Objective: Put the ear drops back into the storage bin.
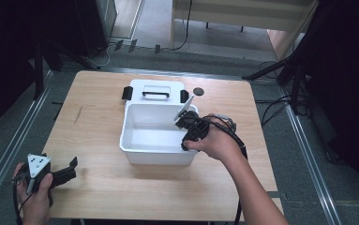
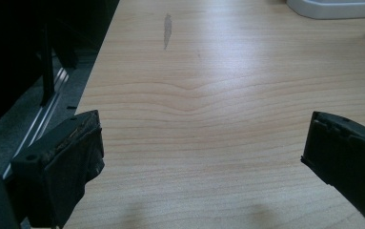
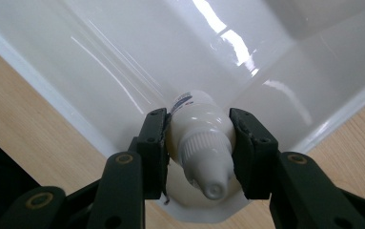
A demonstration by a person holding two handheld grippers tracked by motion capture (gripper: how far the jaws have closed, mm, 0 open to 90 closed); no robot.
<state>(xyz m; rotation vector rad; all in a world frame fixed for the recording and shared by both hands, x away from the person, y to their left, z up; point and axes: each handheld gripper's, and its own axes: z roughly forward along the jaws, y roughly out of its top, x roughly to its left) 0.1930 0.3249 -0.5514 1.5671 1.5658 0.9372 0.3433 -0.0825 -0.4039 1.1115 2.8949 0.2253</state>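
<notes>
I am clamping a small white bottle (image 3: 199, 138) between the jaws of my right gripper (image 3: 200, 143), over the white bin (image 3: 99, 62), cap toward the camera. From above, my hand hides the bottle. My left gripper (image 2: 201, 152) is gaping over bare table (image 2: 208, 86).

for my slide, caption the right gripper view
Right gripper shut on a small white bottle, held over the corner of a white bin.
</notes>
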